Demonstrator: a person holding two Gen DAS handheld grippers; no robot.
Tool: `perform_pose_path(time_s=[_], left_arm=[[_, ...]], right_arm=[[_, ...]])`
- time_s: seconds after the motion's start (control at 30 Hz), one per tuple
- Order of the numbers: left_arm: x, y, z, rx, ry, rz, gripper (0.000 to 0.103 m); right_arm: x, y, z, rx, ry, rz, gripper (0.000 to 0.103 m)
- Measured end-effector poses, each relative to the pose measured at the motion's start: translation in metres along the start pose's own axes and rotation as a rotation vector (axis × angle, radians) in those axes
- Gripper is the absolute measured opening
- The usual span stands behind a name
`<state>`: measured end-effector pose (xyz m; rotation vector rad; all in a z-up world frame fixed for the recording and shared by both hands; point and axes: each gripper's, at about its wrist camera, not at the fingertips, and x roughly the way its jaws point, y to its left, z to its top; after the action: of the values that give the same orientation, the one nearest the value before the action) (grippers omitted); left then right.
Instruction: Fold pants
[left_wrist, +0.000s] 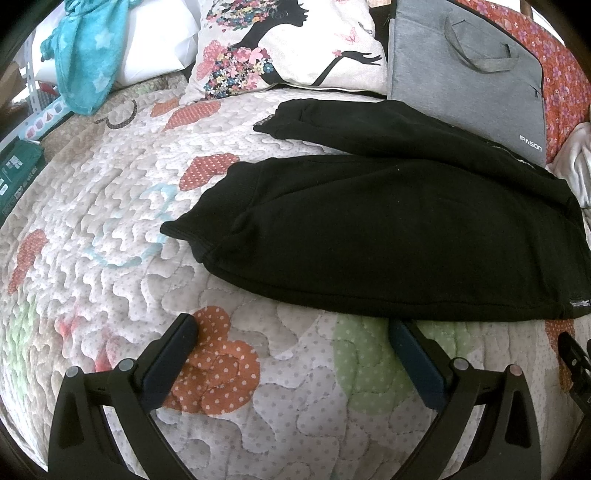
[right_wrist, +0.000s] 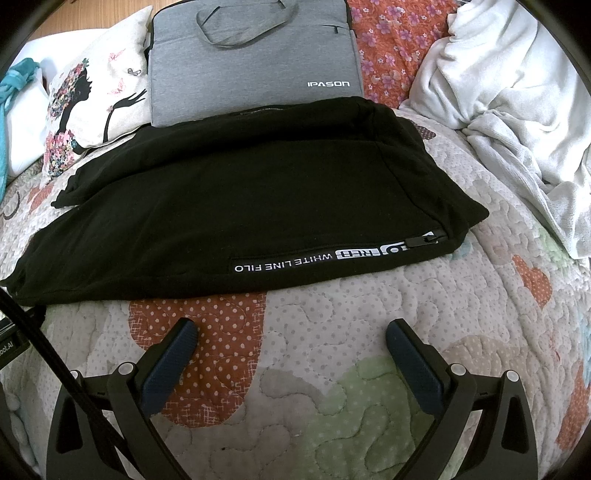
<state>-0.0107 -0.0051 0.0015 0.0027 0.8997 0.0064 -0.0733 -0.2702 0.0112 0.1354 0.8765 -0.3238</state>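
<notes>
black pants (right_wrist: 236, 206) lying flat on the quilt (right_wrist: 332, 332), legs side by side, near edge running just ahead of both tools. white strip print on the near hem reads "white line filo" then "red" in a box, upside down from the right wrist view, with a zipper pull (right_wrist: 424, 240) at its end. grey bag (right_wrist: 255, 62) behind the pants, touching their far edge, marked "ipason". pillow (left_wrist: 288, 48) with a black silhouette and flowers left of the bag, teal towel (left_wrist: 85, 62) further left. white blanket (right_wrist: 517, 110) bunched up on the right, close to the pants' waist end.

plenty of bare quilt in front of the near edge and off to the left past the cuffs (left_wrist: 184, 229); far side hemmed in by bag and pillow.

left tool (left_wrist: 293, 328) spread wide, holding nothing, right finger tip just at the pants' near edge, can't tell if touching. right tool (right_wrist: 291, 330) also spread wide, empty, both fingers over quilt, just short of the hem.
</notes>
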Motion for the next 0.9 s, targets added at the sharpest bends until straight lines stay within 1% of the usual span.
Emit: perform_pose_path(time_s=[0.23, 0.37, 0.43, 0.6, 0.8, 0.87, 0.9], left_arm=[[-0.001, -0.001, 0.002, 0.007, 0.0, 0.011, 0.103], [-0.002, 0.0, 0.004, 0.017, 0.017, 0.016, 0.103], [-0.002, 0.004, 0.005, 0.017, 0.031, 0.0, 0.103], [-0.004, 0.006, 0.002, 0.04, 0.046, -0.032, 0.103], [-0.004, 0.005, 0.001, 0.045, 0.046, -0.033, 0.103], [-0.003, 0.004, 0.002, 0.048, 0.047, -0.033, 0.103], [-0.003, 0.003, 0.002, 0.053, 0.048, -0.031, 0.103]], right_arm=[[0.0, 0.0, 0.0, 0.0, 0.001, -0.001, 0.103], [0.0, -0.002, 0.0, 0.009, 0.004, 0.014, 0.103], [-0.002, -0.004, 0.002, 0.015, 0.016, 0.04, 0.103], [-0.002, -0.01, 0.01, 0.007, 0.113, 0.098, 0.103], [-0.004, -0.029, 0.014, 0.125, 0.135, 0.207, 0.103], [-0.001, -0.032, 0.019, 0.122, 0.178, 0.24, 0.103], [0.0, -0.033, 0.021, 0.114, 0.186, 0.252, 0.103]])
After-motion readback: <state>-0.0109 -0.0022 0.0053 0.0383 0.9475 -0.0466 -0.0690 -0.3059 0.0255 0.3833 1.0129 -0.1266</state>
